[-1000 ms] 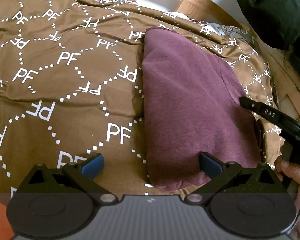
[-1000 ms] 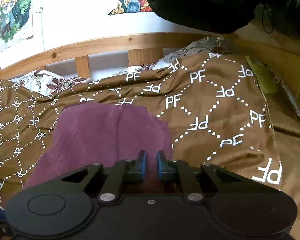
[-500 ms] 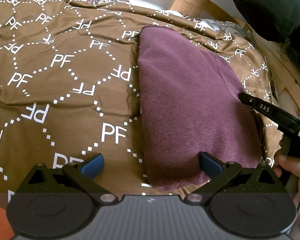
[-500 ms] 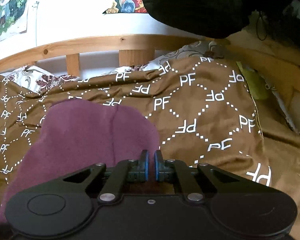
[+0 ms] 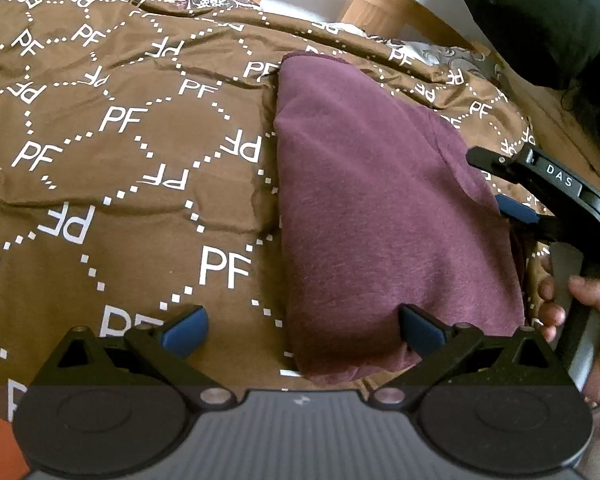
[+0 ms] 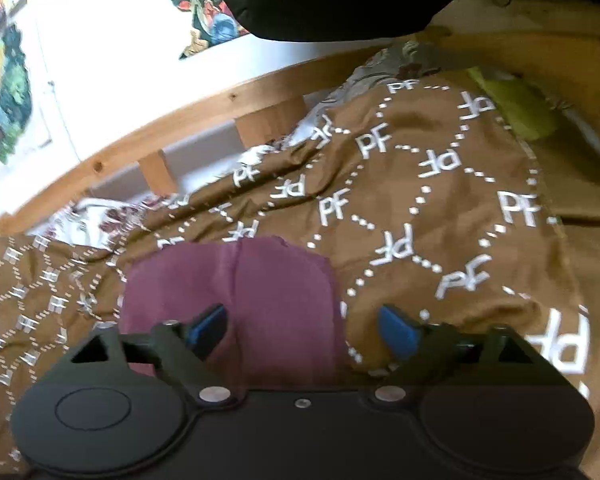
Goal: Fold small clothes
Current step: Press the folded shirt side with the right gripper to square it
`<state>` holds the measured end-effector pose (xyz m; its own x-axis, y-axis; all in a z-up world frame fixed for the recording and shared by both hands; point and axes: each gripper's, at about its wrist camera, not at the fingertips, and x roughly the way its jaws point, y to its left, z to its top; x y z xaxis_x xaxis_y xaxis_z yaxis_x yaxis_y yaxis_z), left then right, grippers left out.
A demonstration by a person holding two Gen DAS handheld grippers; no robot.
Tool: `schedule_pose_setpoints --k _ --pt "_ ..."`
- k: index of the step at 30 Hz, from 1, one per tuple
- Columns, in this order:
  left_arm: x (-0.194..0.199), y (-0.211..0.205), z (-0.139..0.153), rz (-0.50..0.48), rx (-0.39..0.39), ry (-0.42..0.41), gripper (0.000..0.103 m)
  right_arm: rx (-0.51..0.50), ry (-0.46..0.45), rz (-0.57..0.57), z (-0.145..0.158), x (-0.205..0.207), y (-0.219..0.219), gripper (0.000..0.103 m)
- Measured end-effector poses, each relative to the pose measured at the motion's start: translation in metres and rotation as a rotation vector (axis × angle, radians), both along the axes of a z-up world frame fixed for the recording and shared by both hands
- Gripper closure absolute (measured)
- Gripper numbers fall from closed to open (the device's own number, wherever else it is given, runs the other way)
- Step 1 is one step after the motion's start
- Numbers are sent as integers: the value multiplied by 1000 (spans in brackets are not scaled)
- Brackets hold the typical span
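Cloth is lying folded in a long strip on the brown bedspread (image 5: 120, 208): a maroon garment (image 5: 380, 208), soft and light, likely to sag and slip open if lifted by a single layer. The left gripper (image 5: 304, 330) is hovering at the garment's near end with its jaws standing wide apart, nothing pressed between them; its right pad is sitting just at the near corner of the fabric. The right gripper (image 6: 302, 326) is opening at the garment's right edge, fabric lying under its spread jaws but not pinched. A hand (image 5: 592, 320) is holding its handle. Judging by the limp knit, the best hold is pinching all layers together at the near corners, one gripper each, so the stack is moving as one.
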<state>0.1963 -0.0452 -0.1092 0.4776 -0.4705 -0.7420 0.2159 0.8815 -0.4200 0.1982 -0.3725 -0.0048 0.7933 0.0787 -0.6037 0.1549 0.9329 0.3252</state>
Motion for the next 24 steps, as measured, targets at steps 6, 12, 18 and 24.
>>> schedule_pose_setpoints --k 6,12,18,24 --pt "0 -1 -1 0 -3 -5 0 31 -11 87 -12 20 -6 6" --pt "1 -2 -1 -2 0 -8 0 -62 -9 175 -22 32 5 21" --pt "1 -2 -1 -1 1 -8 0 42 11 143 -34 35 -8 22" --pt "1 -2 -1 0 1 -9 0 70 18 121 -36 35 -10 25"
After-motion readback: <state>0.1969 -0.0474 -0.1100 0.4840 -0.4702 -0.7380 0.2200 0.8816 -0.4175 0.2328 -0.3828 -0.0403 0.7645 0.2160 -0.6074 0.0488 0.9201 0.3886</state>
